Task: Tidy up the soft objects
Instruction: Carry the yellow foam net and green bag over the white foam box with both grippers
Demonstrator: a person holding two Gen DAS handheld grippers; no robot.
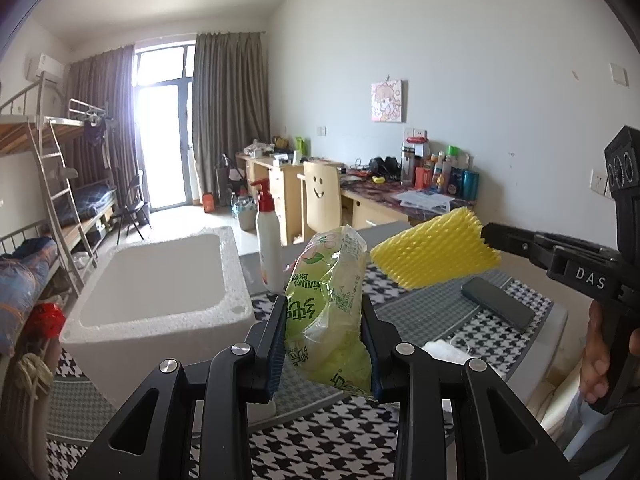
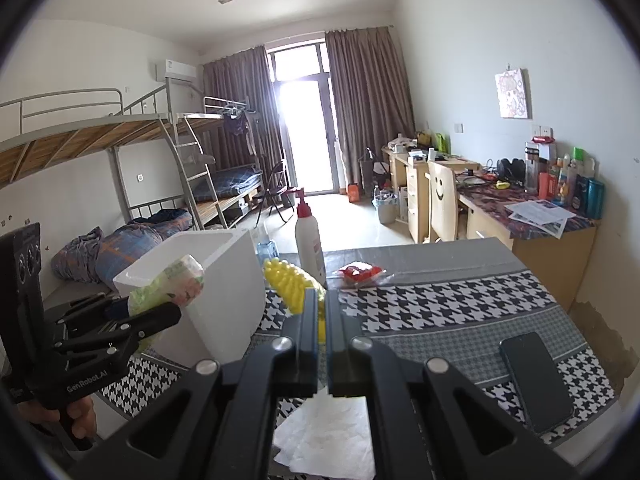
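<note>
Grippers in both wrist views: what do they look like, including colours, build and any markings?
Both are matte black, angular linkage frames with silver pivot bolts. The left gripper has blue finger pads; white "GenRobot.AI" lettering shows on its body in the right wrist view. The right gripper carries white "DAS" lettering. Bare hands grip the handles; no cables visible.

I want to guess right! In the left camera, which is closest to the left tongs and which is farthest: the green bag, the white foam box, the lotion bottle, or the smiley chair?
1. Green bag: gripped between the left tongs.
2. White foam box: just beyond, to the left.
3. Lotion bottle: behind the bag, by the box's far corner.
4. Smiley chair: past the table, at the desks.
</note>
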